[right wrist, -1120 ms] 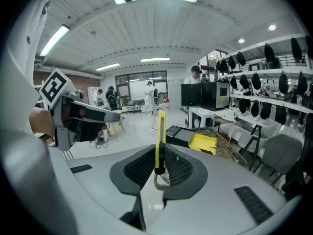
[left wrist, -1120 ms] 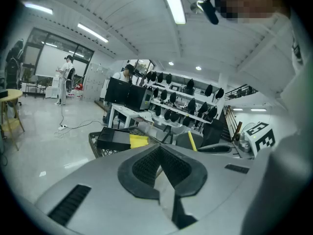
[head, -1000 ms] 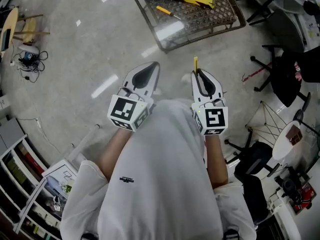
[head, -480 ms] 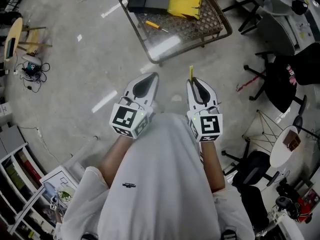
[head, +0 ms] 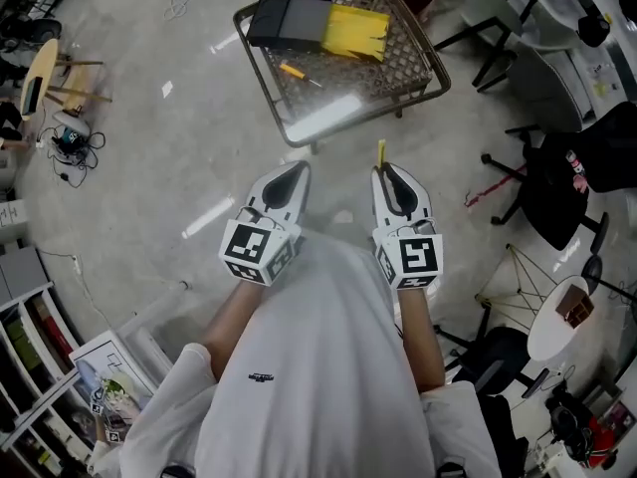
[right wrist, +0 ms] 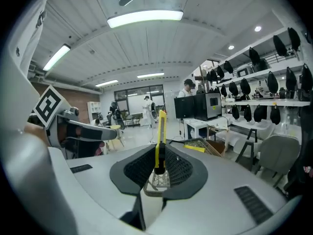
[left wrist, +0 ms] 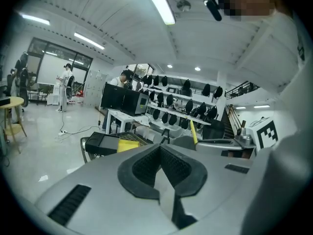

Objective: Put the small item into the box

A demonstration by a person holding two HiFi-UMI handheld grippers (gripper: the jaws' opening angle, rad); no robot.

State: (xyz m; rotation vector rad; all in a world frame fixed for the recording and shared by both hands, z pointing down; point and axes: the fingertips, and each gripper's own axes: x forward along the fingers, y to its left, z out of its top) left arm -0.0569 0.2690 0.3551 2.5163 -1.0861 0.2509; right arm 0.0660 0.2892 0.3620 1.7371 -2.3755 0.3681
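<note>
The person stands on a grey concrete floor (head: pixel 149 118) and holds both tools out in front of a white shirt (head: pixel 318 366), side by side and apart. The left tongs (head: pixel 298 170) are pressed together with nothing between them; in the left gripper view the dark ribbed pads meet at the tip of the left tongs (left wrist: pixel 160 149). The right tongs (head: pixel 385 172) pinch a slim yellow cutter knife (head: pixel 381 152), which sticks out past their tip toward the worktop ahead. In the right gripper view the cutter knife (right wrist: pixel 160 133) stands upright between the pads of the right tongs (right wrist: pixel 159 155), its dark lower end clamped and its yellow body rising above them. Ahead of both tools, well apart from them, stands a wire-mesh worktop (head: pixel 261 76) with a raised rim. On its far part lies a black box (head: pixel 284 23) with a yellow sheet-like piece (head: pixel 350 30) touching its side. Nearer, on the mesh, lies a small yellow-handled tool (head: pixel 292 71), apart from the box. The left gripper view shows the same black box (left wrist: pixel 100 142) and yellow piece (left wrist: pixel 128 144) low in the distance beyond the tongs. Office chairs (head: pixel 557 167) stand on the person's right, and shelves (head: pixel 40 337) on the left.
</note>
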